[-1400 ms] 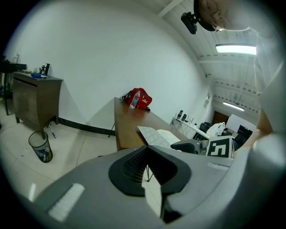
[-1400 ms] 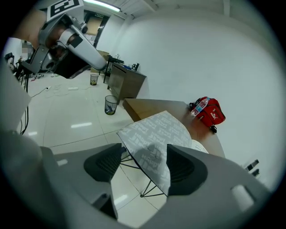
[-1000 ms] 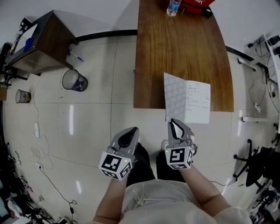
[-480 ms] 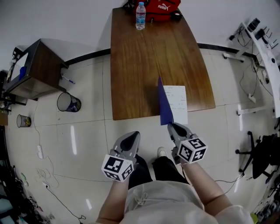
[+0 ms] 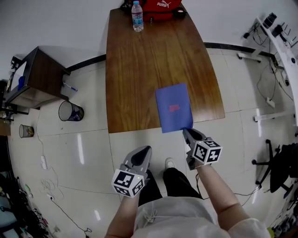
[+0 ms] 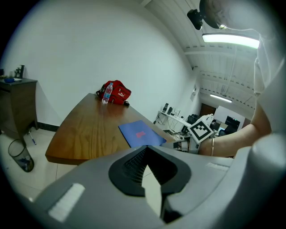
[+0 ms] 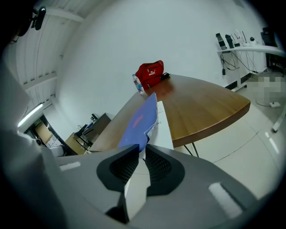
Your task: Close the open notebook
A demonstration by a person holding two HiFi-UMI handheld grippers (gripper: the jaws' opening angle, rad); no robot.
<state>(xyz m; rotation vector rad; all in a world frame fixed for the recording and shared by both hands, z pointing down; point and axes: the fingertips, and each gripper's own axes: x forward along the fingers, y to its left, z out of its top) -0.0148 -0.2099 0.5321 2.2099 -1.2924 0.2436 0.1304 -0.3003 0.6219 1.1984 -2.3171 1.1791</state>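
The notebook [image 5: 173, 108] lies on the wooden table [image 5: 135, 69] near its front edge, blue cover up. In the right gripper view the cover [image 7: 140, 118] hovers a little above the white page at its near corner. My right gripper [image 5: 186, 132] sits at that near right corner. Its jaws are opening, a narrow gap shows at the right gripper's tips [image 7: 142, 150], and the cover's corner reaches into it. My left gripper [image 5: 145, 149] hangs off the table over the floor, shut and holding nothing. From the left gripper [image 6: 145, 147] the blue notebook [image 6: 140, 133] lies ahead to the right.
A water bottle [image 5: 137, 16] and a red bag [image 5: 160, 5] stand at the table's far end. A dark side cabinet [image 5: 35, 76] and a waste bin [image 5: 71, 111] are on the floor to the left. Desks and cables line the right wall.
The blue cover went from open, through standing upright, to lying over the written pages. My right gripper followed it to the near right corner, and both hands shifted.
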